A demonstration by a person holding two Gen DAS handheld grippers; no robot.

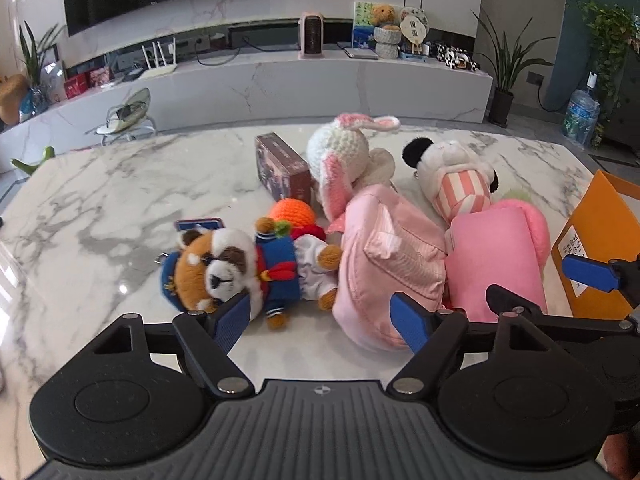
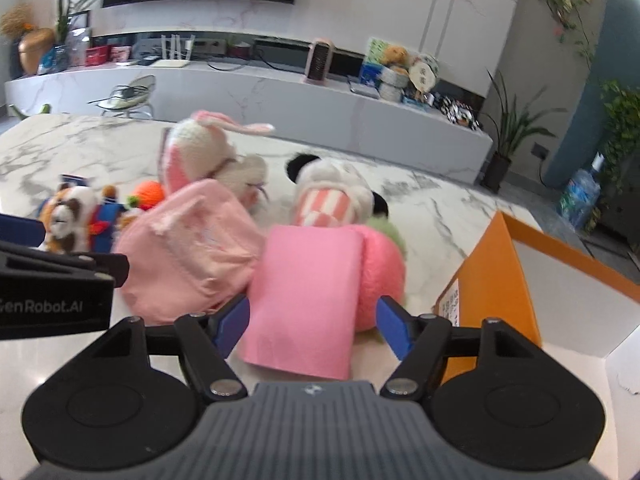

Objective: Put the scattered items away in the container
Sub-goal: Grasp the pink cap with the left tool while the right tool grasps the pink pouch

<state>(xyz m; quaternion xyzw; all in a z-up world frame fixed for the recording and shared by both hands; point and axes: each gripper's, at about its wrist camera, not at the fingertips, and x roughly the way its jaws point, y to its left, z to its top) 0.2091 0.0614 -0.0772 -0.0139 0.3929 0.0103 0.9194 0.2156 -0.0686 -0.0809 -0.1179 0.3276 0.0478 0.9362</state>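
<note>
Maroon box [image 1: 283,167] plain from left wrist, hidden from right.

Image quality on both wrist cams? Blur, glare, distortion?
Left wrist: sharp; window glare on the marble table at the left edge; fisheye bends the TV console. Right wrist: motion blur smears the pink pouch, the pink backpack and the orange box; the claw body stays crisp.

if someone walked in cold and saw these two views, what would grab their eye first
Probably the heap of soft toys in the middle of the marble table: a sailor-suited red panda plush on the left, a pink cap beside it, and a flat pink pouch between the open right gripper fingers. Then the orange box at the right edge.
</note>
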